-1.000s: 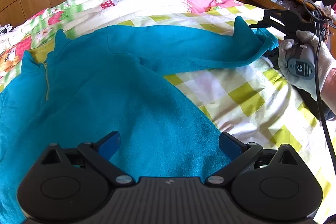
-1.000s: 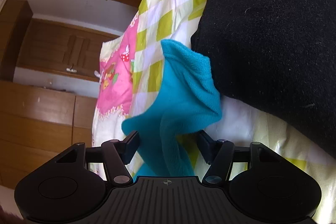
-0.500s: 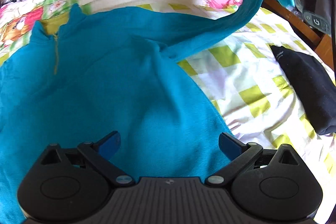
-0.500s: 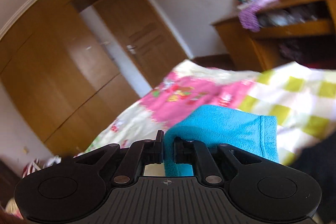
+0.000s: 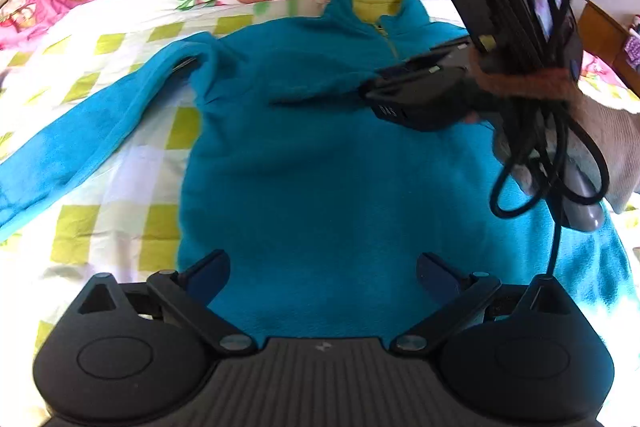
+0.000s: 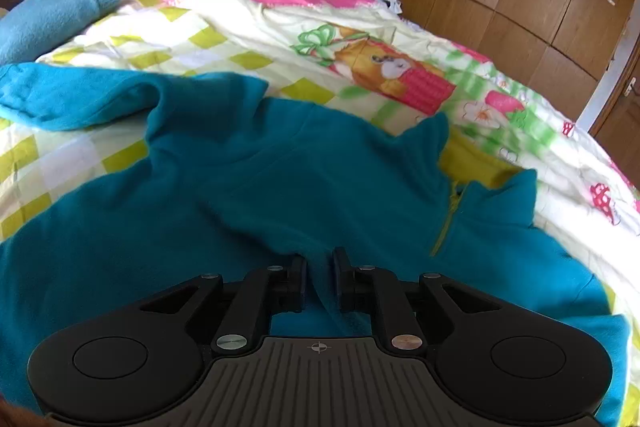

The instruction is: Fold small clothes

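While the teal fleece pullover lies front-up on the bed's checked quilt, one sleeve stretched out to the side, my right tool pinches a fold of its fabric over the chest and my left tool hovers spread above its hem.

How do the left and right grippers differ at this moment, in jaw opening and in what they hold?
The left gripper has its jaws spread wide and holds nothing, hovering over the lower body of the teal fleece; the right gripper has its jaws nearly closed, pinching a fold of that fleece. The left gripper sits near the hem, while the right gripper is over the chest, near the collar zip. Both are black, with the same two-finger build.
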Demonstrator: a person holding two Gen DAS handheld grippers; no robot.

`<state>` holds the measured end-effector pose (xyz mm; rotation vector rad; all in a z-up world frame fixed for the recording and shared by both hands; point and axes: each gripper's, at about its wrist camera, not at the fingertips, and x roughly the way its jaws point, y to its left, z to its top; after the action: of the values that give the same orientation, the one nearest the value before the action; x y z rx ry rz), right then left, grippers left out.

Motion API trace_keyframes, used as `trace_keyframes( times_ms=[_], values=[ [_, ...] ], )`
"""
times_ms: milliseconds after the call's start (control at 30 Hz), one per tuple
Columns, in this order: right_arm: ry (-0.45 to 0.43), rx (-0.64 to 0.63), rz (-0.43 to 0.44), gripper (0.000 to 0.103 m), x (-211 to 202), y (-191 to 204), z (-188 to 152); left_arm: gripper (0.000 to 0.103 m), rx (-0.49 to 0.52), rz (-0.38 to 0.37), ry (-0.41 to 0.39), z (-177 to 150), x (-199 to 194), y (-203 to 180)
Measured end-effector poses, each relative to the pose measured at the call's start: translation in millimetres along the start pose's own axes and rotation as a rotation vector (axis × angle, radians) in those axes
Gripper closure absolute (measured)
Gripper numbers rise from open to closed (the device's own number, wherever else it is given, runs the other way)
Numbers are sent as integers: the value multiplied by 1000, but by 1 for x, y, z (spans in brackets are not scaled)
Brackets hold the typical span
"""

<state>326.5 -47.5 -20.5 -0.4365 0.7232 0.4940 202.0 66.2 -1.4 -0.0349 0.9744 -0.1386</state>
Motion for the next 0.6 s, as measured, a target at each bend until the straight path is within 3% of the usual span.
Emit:
trace_keyframes(
  times_ms=[267,333,367,400,500,567,600],
  values=[
    [1,-88,-8,65,6,9,9,0,-78,17,-44,-5,-8,23],
    [-10,-125,-13,69,16,17,15,0,-85,21,-48,-4,-9,23],
    [2,-127,-16,81,23,22,19,0,-87,22,-50,-3,-8,23],
    [16,-98,-20,100,27,22,22,0,-88,22,-55,-2,-9,22],
    [-18,26,-31,99,20,16,35,0,-102,17,-80,-1,-14,25],
    [-69,29,-37,99,15,18,38,0,-118,14,-85,-1,-15,28],
    [-53,15,-24,94,20,22,39,0,-124,15,-80,-1,-13,29]
  ],
)
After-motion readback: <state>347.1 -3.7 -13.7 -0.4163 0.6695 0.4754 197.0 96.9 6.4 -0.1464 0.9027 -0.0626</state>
